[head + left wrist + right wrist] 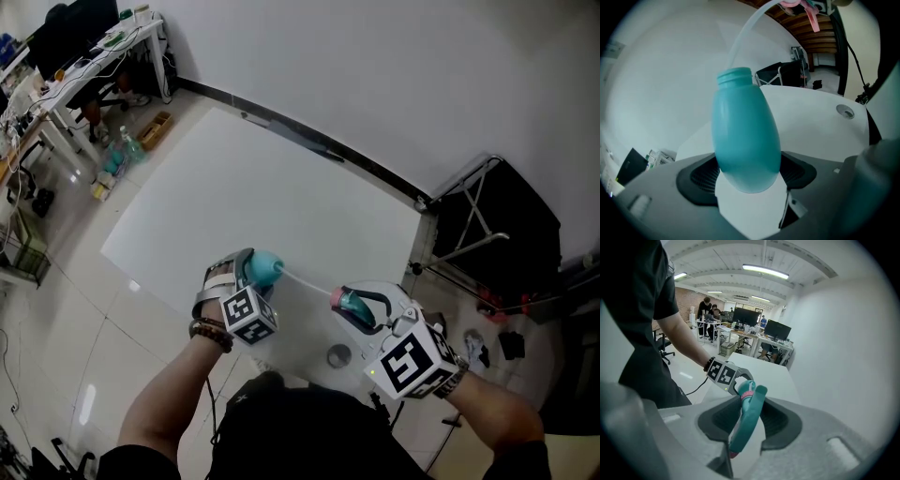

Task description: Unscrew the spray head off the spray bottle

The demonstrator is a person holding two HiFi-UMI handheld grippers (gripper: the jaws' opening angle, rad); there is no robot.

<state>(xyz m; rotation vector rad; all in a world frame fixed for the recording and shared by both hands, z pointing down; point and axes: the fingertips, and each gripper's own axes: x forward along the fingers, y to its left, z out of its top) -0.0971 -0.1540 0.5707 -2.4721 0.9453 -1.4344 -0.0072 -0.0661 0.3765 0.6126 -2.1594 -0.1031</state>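
Observation:
My left gripper (251, 270) is shut on the teal spray bottle (265, 269), whose belly sits wedged between the two dark pads (698, 176). The bottle (745, 140) has a bare threaded neck pointing away from me. A thin clear tube (305, 282) runs from that neck up to the spray head (354, 304), which is off the bottle and held a short way to the right. The right gripper (361, 307) is shut on this teal head (747, 418) with its pink trigger, gripped edge-on between the pads. Both are held above the near edge of the white table (262, 187).
A round cable hole (338, 355) is set in the table near the right gripper. A black folding stand (497, 234) stands off the table's right end. Desks with monitors (84, 37) and bottles on the floor (122, 155) are at the far left.

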